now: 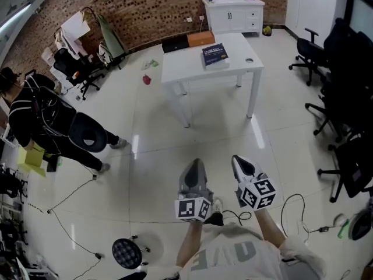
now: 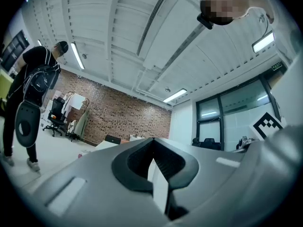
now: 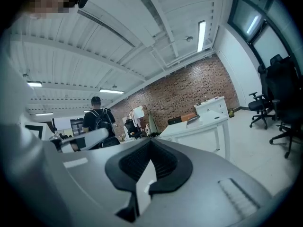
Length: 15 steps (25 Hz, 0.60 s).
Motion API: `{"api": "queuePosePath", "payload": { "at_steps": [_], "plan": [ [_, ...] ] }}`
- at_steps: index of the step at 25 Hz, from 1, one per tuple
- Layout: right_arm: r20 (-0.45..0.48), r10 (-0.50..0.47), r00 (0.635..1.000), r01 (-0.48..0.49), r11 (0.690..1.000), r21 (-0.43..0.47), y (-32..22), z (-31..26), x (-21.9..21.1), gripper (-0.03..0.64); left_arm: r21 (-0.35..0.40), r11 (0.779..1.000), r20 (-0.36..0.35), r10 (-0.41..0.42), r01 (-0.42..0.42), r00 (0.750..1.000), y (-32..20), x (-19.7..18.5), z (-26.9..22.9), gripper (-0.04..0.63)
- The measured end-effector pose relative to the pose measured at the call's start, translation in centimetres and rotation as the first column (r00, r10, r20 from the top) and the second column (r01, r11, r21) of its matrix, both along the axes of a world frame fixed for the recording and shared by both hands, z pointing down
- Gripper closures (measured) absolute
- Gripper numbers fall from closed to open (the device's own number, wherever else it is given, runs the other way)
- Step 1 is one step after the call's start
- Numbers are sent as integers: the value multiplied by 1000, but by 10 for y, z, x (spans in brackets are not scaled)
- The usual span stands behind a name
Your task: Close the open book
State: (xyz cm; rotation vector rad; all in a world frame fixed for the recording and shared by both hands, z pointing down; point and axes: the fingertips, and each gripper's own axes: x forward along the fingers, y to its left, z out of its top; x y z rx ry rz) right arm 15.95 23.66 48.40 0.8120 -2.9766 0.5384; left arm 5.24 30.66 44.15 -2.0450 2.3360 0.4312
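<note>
On the far side of the pale floor (image 1: 151, 156), in front of a brick wall (image 1: 145, 4), stands a white table (image 1: 192, 69). The book (image 1: 215, 55) lies flat near the middle of its top. It shows a dark blue cover with pale print and a light band of page edges along the near side. From here it looks like one closed block, not two spread halves. Behind it, at the far edge, are a black flat thing (image 1: 175, 43) and an orange box (image 1: 201, 38). A small round thing (image 1: 249, 60) lies to its right.

Only the head view shows the table top and the book clearly. The right gripper view sees the table from the side, with its legs, and the book is too small there to make out. The left gripper view gives mostly the ceiling, a glass wall and a person in black (image 2: 31, 93).

The left gripper (image 1: 195, 169) and the right gripper (image 1: 242, 167) are side by side, well apart from the table. Each one has its jaws pressed together with nothing between them.

The floor between the grippers and the table is bare. Office chairs (image 1: 344, 98) crowd the right side, the person stands at the left, and cables (image 1: 291, 214) lie near the person's feet.
</note>
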Motion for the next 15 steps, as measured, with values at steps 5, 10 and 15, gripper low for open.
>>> {"api": "queuePosePath", "payload": {
  "at_steps": [5, 10, 15],
  "plan": [
    [10, -7, 1000, 7, 1000, 8, 24, -4, 13, 614, -9, 1000, -9, -19, 19, 1000, 24, 7, 3, 584],
    [14, -11, 1000, 10, 998, 55, 34, -18, 13, 614, 13, 999, -10, -45, 45, 999, 35, 1, -6, 584],
    [13, -9, 1000, 9, 998, 58, 40, -20, 17, 614, 19, 998, 8, -57, 57, 998, 46, 6, -11, 584]
  ]
}}
